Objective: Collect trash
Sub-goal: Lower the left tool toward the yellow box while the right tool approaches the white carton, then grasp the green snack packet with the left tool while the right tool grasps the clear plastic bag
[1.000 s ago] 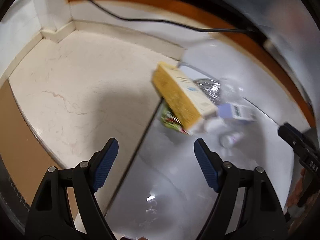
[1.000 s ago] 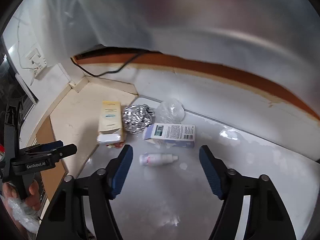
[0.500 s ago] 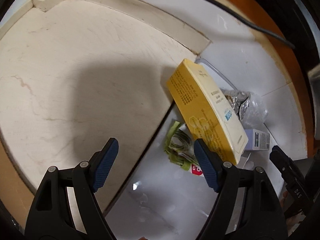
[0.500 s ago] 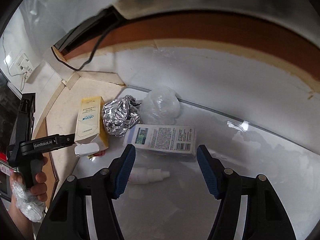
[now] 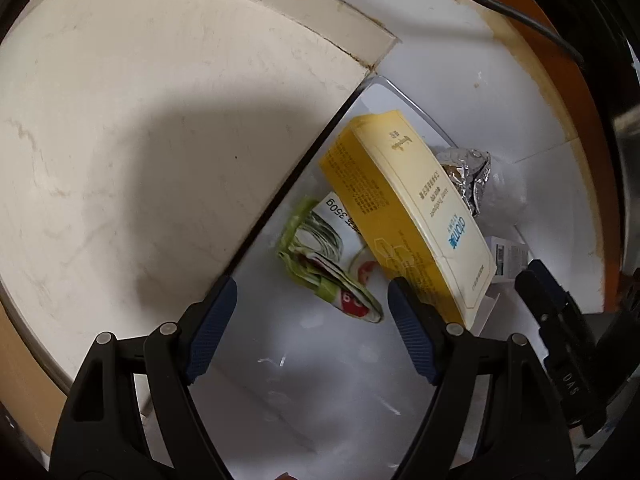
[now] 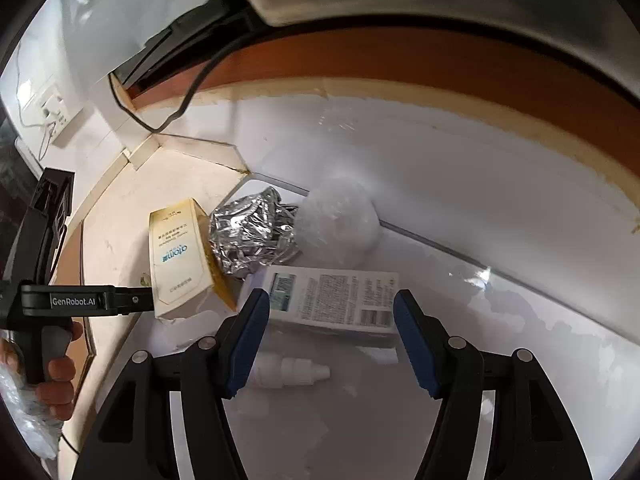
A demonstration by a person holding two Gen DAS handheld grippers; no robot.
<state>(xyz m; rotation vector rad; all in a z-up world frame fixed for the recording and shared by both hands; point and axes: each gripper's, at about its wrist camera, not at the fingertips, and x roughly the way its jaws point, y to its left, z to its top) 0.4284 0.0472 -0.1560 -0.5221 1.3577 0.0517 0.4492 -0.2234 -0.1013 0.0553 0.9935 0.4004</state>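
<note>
Trash lies in a pile on a glossy white surface [image 5: 312, 400]. A yellow carton [image 5: 408, 216] leans over a crumpled green and white wrapper [image 5: 328, 256]; the carton also shows in the right wrist view [image 6: 176, 260]. Beside it are a foil ball [image 6: 252, 236], a clear plastic wad [image 6: 340, 220], a white box [image 6: 332, 300] and a small white bottle [image 6: 288, 372]. My left gripper [image 5: 312, 324] is open, just short of the wrapper. My right gripper [image 6: 330, 336] is open, over the white box and the bottle.
A cream marble counter [image 5: 140, 128] adjoins the white surface on the left. A black cable [image 6: 192, 92] runs along the orange-brown back edge [image 6: 440, 64]. A wall socket [image 6: 52, 108] sits at the far left. A hand holding the left gripper also grasps a plastic bag [image 6: 24, 412].
Both grippers have moved closer to the trash pile. The wrapper now sits between the left fingers' line, and the white box lies just beyond the right fingers. Both stay open.
</note>
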